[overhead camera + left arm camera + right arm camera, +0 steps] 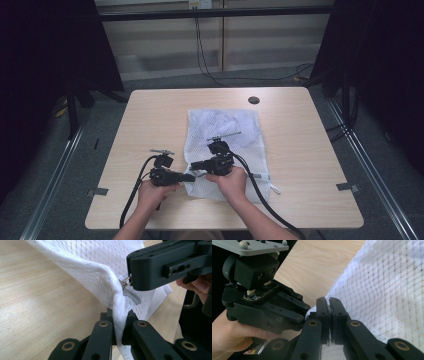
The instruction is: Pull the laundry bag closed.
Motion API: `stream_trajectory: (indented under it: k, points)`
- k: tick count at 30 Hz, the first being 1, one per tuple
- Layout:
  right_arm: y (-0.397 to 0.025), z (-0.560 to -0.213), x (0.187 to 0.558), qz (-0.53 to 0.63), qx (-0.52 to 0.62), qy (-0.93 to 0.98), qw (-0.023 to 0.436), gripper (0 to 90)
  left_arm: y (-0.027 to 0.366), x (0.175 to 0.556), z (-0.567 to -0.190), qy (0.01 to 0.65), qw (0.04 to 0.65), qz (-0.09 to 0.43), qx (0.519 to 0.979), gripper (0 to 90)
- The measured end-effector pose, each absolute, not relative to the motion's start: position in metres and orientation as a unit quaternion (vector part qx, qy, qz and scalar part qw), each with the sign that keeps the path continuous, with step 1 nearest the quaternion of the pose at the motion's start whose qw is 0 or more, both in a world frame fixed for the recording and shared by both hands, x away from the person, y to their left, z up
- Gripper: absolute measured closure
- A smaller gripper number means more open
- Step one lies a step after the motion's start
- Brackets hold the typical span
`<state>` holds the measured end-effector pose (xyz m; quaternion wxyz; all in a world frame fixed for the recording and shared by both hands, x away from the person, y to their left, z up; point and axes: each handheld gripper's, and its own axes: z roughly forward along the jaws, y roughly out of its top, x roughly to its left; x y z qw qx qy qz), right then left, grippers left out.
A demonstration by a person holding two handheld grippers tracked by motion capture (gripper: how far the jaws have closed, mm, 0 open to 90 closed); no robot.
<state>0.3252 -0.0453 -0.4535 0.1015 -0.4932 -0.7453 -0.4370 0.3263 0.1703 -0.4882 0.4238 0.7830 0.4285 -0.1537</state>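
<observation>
A white mesh zip bag (225, 135) lies flat in the middle of the wooden table (150, 115). Both grippers meet at its near left corner. My left gripper (193, 177) (119, 323) is shut on a fold of the bag's edge (100, 272), lifting it a little off the wood. My right gripper (196, 165) (329, 312) is shut on the small metal zipper pull (126, 282), just above a grey tab (131, 296) on the bag. In the right gripper view the left gripper (262, 305) sits close at the left, and the mesh (387, 290) spreads to the right.
A dark round hole (254, 100) sits near the table's far edge. Bare wood lies left and right of the bag. Cables (210, 70) trail on the floor behind the table, and black curtains hang on both sides.
</observation>
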Motion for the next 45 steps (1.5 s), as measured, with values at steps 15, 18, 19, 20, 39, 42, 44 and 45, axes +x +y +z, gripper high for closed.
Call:
stream_trajectory:
  k: [15, 18, 19, 20, 39, 42, 44, 45]
  points:
    - [-0.051, -0.454, 0.327, -0.438, -0.497, -0.742, 0.105, 87.3, 0.173, 0.327, -0.487, 0.435, 0.425, -0.154, 0.779, 89.6]
    - [-0.052, -0.455, 0.326, -0.436, -0.499, -0.741, 0.109, 87.3, 0.171, 0.326, -0.487, 0.436, 0.421, -0.159, 0.779, 89.6]
    - [-0.052, -0.455, 0.326, -0.436, -0.497, -0.742, 0.107, 87.3, 0.171, 0.326, -0.488, 0.434, 0.421, -0.156, 0.781, 89.5]
    - [-0.052, -0.455, 0.325, -0.437, -0.497, -0.742, 0.109, 87.3, 0.171, 0.326, -0.488, 0.438, 0.421, -0.158, 0.778, 89.6]
    - [-0.057, -0.453, 0.322, -0.439, -0.491, -0.744, 0.113, 87.3, 0.173, 0.326, -0.488, 0.445, 0.426, -0.173, 0.768, 89.6]
    - [-0.058, -0.453, 0.322, -0.439, -0.491, -0.744, 0.113, 87.3, 0.172, 0.326, -0.488, 0.441, 0.427, -0.171, 0.771, 89.5]
    - [-0.057, -0.452, 0.322, -0.439, -0.491, -0.745, 0.110, 87.3, 0.171, 0.325, -0.488, 0.441, 0.426, -0.168, 0.772, 89.3]
    - [-0.058, -0.452, 0.322, -0.439, -0.489, -0.745, 0.110, 87.3, 0.170, 0.325, -0.488, 0.439, 0.427, -0.173, 0.771, 89.1]
